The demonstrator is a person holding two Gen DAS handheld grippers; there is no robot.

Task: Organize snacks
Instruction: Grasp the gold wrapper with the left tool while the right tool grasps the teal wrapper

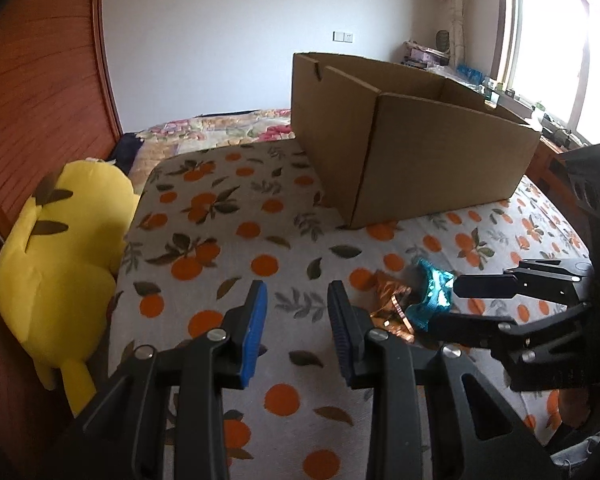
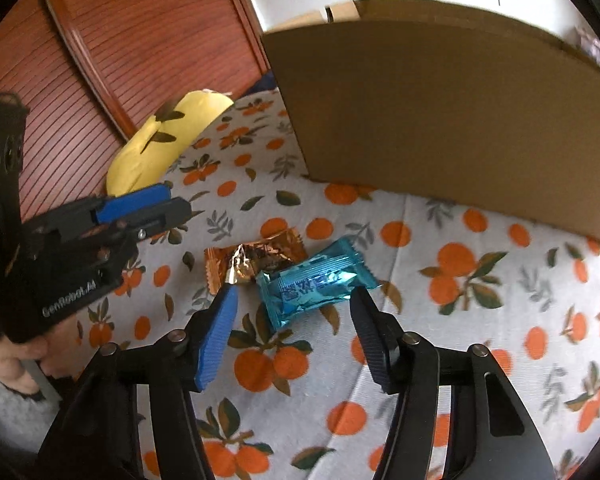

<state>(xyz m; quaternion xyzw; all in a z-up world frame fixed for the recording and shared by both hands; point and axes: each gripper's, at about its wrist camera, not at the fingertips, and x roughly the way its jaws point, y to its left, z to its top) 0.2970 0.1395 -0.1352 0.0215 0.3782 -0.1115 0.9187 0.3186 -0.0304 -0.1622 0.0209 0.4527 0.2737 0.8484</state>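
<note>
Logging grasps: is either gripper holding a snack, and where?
Neither. The right gripper stands open before the blue packet; the left gripper is empty.

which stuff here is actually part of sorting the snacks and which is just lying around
Part of the job:
teal snack packet
orange snack packet
cardboard box
right gripper, open over the teal packet
left gripper, empty

Just lying about:
yellow plush toy
orange-print blanket
clutter on the window sill

Teal snack packet [image 2: 315, 280] and orange snack packet [image 2: 256, 258]: glossy crinkled foil. Cardboard box [image 1: 411, 152]: matt brown. Bedspread [image 1: 228, 216]: soft printed cloth. Plush toy [image 1: 60, 256]: smooth yellow fabric. Wardrobe door [image 1: 32, 80]: ribbed reddish wood.
</note>
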